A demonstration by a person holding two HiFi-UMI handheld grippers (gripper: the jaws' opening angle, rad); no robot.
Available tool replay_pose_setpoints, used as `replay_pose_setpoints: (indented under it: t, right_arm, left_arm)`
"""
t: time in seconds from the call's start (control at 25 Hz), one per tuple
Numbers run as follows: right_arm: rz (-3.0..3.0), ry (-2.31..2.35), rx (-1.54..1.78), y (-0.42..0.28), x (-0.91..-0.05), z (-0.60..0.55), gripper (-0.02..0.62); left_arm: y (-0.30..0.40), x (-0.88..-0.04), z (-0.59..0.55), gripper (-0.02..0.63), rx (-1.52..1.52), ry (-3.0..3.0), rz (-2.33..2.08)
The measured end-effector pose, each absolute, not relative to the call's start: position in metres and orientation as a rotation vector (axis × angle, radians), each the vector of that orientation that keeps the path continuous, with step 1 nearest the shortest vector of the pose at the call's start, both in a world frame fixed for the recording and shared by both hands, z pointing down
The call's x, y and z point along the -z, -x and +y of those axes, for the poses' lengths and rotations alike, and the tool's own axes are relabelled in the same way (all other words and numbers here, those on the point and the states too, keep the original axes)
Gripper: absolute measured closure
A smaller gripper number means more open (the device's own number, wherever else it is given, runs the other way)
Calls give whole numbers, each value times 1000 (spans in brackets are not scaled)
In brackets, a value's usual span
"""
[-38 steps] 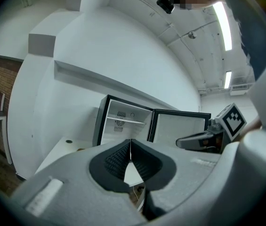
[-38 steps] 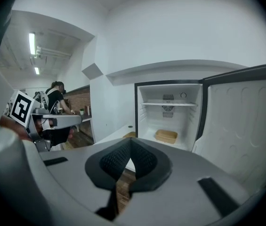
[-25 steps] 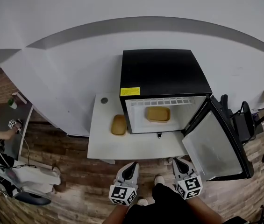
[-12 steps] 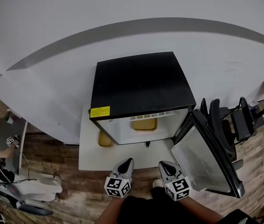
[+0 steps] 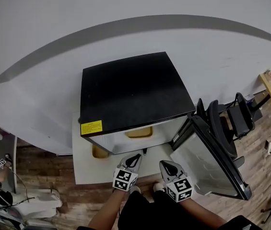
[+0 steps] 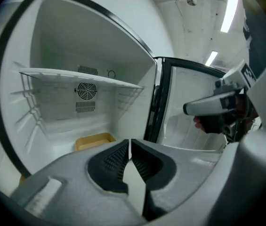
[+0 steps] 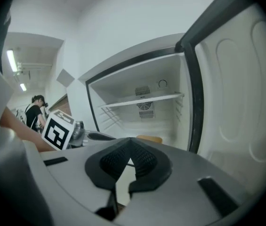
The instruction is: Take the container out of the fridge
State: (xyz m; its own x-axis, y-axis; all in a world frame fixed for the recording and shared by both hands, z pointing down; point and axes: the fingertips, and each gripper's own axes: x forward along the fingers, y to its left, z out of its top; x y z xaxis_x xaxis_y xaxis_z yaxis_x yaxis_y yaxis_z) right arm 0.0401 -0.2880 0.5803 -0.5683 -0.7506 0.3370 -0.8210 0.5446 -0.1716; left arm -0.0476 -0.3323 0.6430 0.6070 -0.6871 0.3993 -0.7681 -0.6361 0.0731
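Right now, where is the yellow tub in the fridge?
In the left gripper view the tub sits low, left of centre, on the floor of the fridge, under the wire shelf.

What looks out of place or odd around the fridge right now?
Nothing stands out. The door stands open, the container lies flat on the fridge floor, the shelf above it looks level, and no spill shows.
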Motion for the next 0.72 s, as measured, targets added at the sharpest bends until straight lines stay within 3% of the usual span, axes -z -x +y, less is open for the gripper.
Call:
replay_pose_setpoints:
  t: [0.24,0.44,0.72]
  right_arm:
    - [-2509,-1395,-483,-35,-582,-298,598]
    - [-2451,-1452,-482,-40,-589,-302,598]
    - [-2432,-1562,-566,-51,-582,-306,598]
  left_arm:
    - [33,-667,-370,580,-653,-2710,-1059]
    - [18,-696,-395,462,-858,-2816,-983]
    - [20,-730,-429,439,-1175,-2807,-936]
